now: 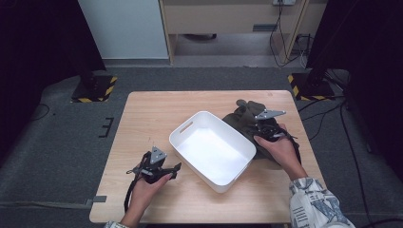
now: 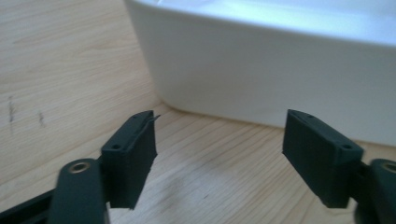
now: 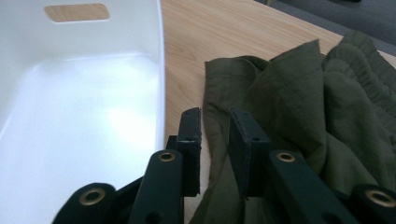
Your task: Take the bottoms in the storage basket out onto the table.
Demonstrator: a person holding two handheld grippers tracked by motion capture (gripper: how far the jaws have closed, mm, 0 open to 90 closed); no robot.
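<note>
A white plastic bin (image 1: 223, 122) stands empty in the middle of the wooden table (image 1: 152, 109), set at an angle. To its right lies a crumpled olive-green cloth (image 1: 244, 116). My right gripper (image 1: 264, 129) sits on that cloth, and in the right gripper view (image 3: 215, 126) its jaws stand close together with a fold of the cloth (image 3: 303, 102) pinched between them, next to the bin's rim (image 3: 160, 56). My left gripper (image 1: 175, 170) hovers by the bin's near left wall. In the left gripper view (image 2: 219, 140) its jaws stand wide apart with nothing between, facing the bin wall (image 2: 261, 70).
The bin has a slot handle (image 1: 186, 127) at its far end. Bare tabletop stretches left of and behind the bin. Beyond the table are a grey floor, two stand bases with yellow-black tape (image 1: 92, 88), and cables (image 1: 328, 109) at the right.
</note>
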